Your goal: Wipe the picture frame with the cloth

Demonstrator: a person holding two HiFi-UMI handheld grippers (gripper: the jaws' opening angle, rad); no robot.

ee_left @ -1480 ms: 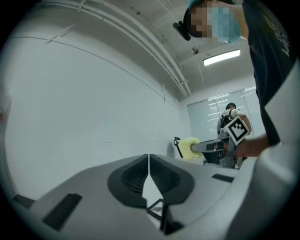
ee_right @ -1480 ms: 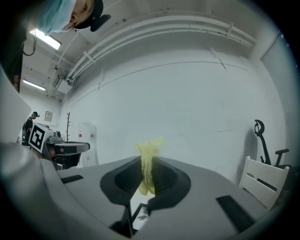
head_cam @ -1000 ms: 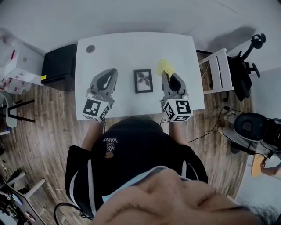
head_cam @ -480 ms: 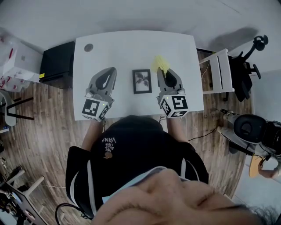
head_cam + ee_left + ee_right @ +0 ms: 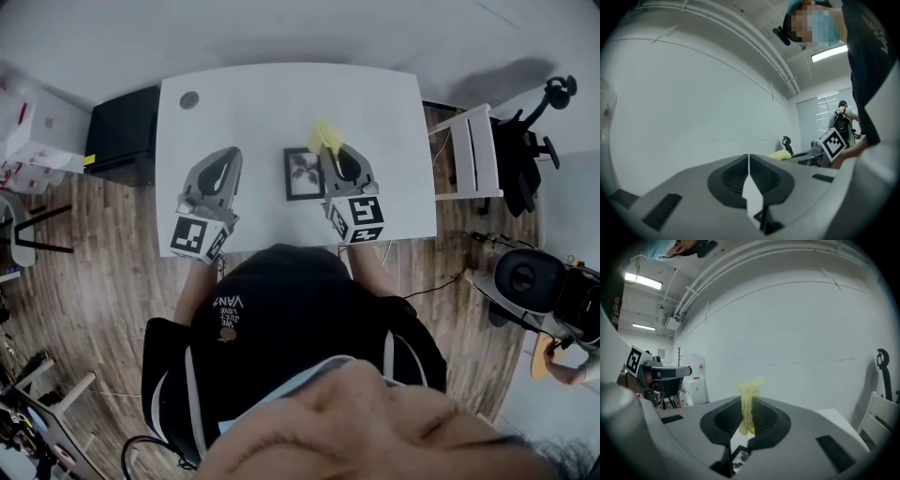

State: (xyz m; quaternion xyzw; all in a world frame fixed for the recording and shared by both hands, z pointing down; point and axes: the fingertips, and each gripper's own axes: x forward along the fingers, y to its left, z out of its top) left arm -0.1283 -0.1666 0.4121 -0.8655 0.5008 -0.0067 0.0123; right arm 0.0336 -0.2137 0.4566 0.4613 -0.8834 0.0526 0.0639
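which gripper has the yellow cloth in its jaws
The right gripper, beside the picture frame: its jaws pinch the yellow cloth. The left gripper has its jaws together on nothing.

Holds both grippers out ahead, side by side and well apart, tips angled slightly toward each other. Has the left gripper (image 5: 223, 157) pressed closed, jaws meeting with nothing between them. Clamps the right gripper (image 5: 335, 152) on a bunched yellow cloth (image 5: 748, 401).
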